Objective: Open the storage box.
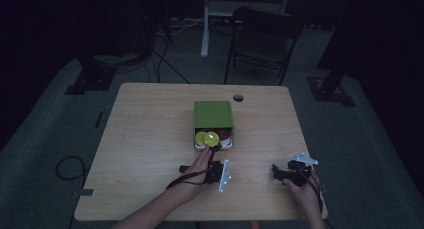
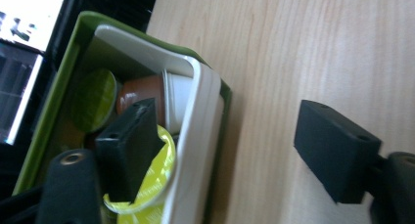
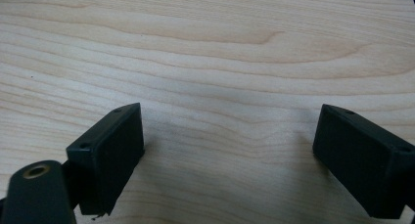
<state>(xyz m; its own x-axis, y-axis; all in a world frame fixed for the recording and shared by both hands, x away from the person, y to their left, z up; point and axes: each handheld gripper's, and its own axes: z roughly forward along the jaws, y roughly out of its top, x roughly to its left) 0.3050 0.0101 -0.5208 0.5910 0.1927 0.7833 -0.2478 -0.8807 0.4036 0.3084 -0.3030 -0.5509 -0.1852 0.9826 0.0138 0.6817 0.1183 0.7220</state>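
A green box (image 1: 213, 114) lies mid-table with its white inner tray (image 1: 214, 145) slid out toward me. In the tray sit yellow-lidded capsules (image 1: 207, 138) and a brown one (image 1: 223, 136). My left gripper (image 1: 218, 148) reaches into the tray's front. In the left gripper view it (image 2: 235, 153) is open, astride the white tray wall (image 2: 195, 136). One jaw is inside over a yellow-lidded capsule (image 2: 159, 177), the other outside over bare wood. A brown capsule (image 2: 142, 89) and a green-lidded one (image 2: 93, 99) lie deeper in. My right gripper (image 1: 276, 170) (image 3: 230, 160) is open over bare table.
The wooden table (image 1: 150, 139) has a round cable hole (image 1: 238, 97) behind the box. A folding chair (image 1: 260, 39) and stand bases stand on the dark floor beyond the far edge. A cable loop (image 1: 70, 166) lies on the floor at the left.
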